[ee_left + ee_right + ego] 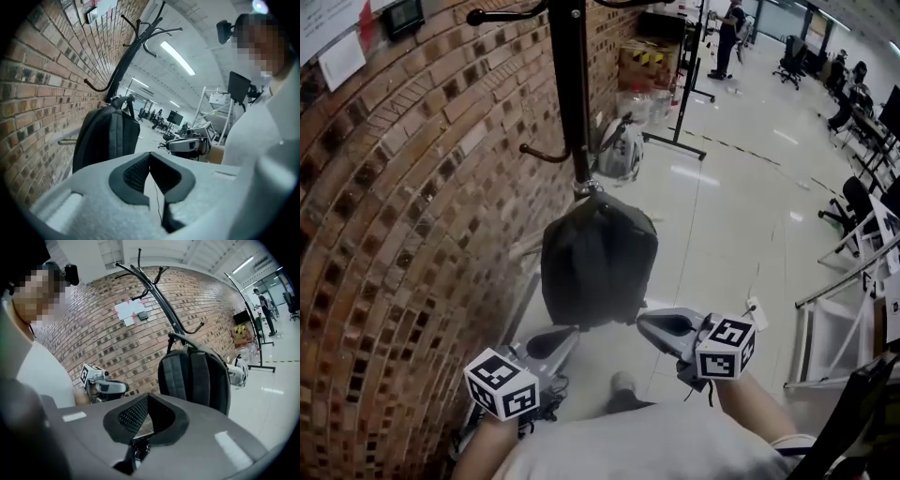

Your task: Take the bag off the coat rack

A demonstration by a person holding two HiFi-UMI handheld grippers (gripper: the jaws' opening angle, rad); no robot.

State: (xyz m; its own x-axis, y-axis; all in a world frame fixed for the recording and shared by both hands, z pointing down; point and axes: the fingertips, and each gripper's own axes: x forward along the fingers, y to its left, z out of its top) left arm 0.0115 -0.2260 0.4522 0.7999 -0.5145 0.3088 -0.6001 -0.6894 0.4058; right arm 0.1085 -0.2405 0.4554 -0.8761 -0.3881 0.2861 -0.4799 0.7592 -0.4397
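A black backpack [598, 258] hangs by its top loop from a low hook of the black coat rack [572, 84], which stands against the brick wall. Both grippers are held low in front of the bag, apart from it. My left gripper [551, 339] sits below the bag's left corner, shut and empty. My right gripper [661, 328] sits below its right corner, also shut and empty. The left gripper view looks past my left gripper [150, 159] to the backpack [105, 136] and the coat rack [126, 61]. In the right gripper view, my right gripper [147, 397] faces the padded back of the backpack [194, 376].
The curved brick wall [403, 234] runs along the left. A white helmet-like object [621, 150] hangs behind the rack. A black metal stand [680, 84] is further back, a grey frame [844, 309] stands at the right, and a person [727, 37] is far off.
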